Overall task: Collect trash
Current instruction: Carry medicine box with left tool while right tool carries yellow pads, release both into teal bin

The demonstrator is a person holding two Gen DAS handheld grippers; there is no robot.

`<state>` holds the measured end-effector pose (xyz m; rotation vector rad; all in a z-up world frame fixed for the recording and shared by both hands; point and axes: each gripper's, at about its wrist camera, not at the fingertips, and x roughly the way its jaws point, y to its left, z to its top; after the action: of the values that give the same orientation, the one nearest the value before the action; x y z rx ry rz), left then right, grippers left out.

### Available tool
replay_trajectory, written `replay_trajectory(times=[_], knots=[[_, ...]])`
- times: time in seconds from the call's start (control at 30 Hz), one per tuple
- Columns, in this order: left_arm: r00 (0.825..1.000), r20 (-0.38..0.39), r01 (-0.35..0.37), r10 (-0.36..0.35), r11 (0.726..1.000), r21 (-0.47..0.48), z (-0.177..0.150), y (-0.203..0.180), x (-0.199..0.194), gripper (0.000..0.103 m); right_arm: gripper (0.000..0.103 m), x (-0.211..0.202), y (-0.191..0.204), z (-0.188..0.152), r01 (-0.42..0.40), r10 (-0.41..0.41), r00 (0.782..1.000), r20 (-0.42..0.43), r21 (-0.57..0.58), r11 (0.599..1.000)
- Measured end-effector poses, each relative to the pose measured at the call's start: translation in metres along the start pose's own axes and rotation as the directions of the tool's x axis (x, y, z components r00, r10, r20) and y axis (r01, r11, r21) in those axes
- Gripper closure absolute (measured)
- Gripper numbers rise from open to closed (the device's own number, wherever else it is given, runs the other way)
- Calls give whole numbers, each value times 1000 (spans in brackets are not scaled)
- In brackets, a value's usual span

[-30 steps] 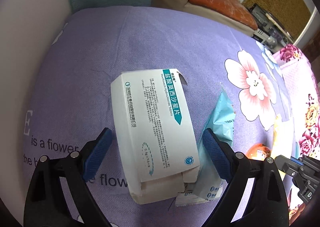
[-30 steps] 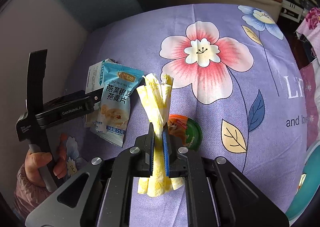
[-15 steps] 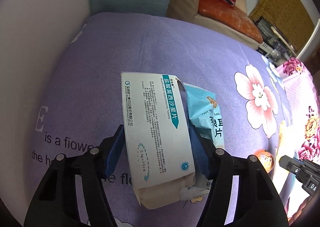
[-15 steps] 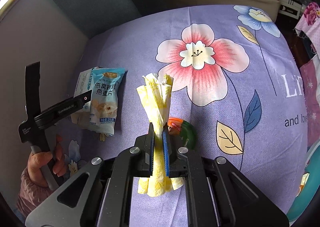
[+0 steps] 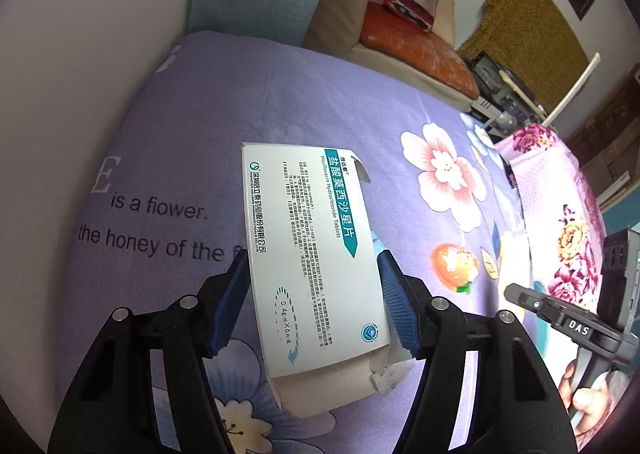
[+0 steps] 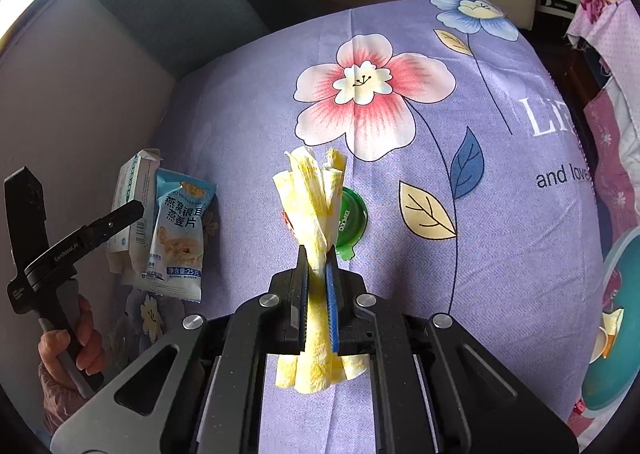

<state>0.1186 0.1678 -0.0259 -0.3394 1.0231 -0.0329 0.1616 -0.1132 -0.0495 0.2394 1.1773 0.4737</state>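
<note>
Clamping the white medicine box [image 5: 316,266] across its width, my left gripper [image 5: 314,300] has both blue pads flat against the box's long sides, jaws about half spread. A light-blue snack packet [image 6: 180,230] is caught in the same grip: in the left wrist view only a sliver of it shows beside the right pad, while the right wrist view shows it hanging against the box, both lifted off the purple flowered bedsheet [image 5: 224,110]. My right gripper [image 6: 317,282] is clenched tight on a crumpled yellow napkin [image 6: 314,202], which sticks up past the fingertips and hangs out below them.

Relative to the box, the orange and green jelly cup [image 5: 454,266] lies on the sheet off to its right, apart from it; in the right wrist view that cup [image 6: 352,218] sits just behind the napkin. Farther right of the box is the right gripper's black body with the person's hand [image 5: 580,398] on the handle.

Against a second ago, the left jaws have closed in from wide open, when the box lay flat on the sheet between them untouched; now box and packet are held and raised, with more of the printed words on the sheet uncovered to the box's left. The right gripper's hold on the napkin is unchanged.

Beyond the bed stands a sofa with an orange cushion [image 5: 416,42].
</note>
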Motion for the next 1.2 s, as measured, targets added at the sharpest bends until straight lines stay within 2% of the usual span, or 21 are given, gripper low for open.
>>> replay_trajectory(times=[0.13,0.27,0.4,0.73,0.93,1.2], knots=[[998,-59,44,-38,995,95,-21,-40,10,38,95,-13,-11,-13,3,-4,1000,20,26,1000],[989,-124,93,-77,986,135,-40,-72,27,38,95,-33,-30,-26,13,-16,999,49,60,998],[983,-158,121,-95,979,164,-53,-97,36,38,95,-51,-51,-36,25,-32,997,71,101,995],[986,-148,114,-73,950,292,-71,-167,32,37,95,-82,-101,-60,7,-32,992,125,189,982],[987,-148,112,-59,916,384,-88,-220,36,37,95,-100,-136,-75,5,-47,985,166,245,970],[983,-177,137,-53,853,504,-115,-295,49,37,95,-133,-191,-104,-8,-75,971,226,347,938]])
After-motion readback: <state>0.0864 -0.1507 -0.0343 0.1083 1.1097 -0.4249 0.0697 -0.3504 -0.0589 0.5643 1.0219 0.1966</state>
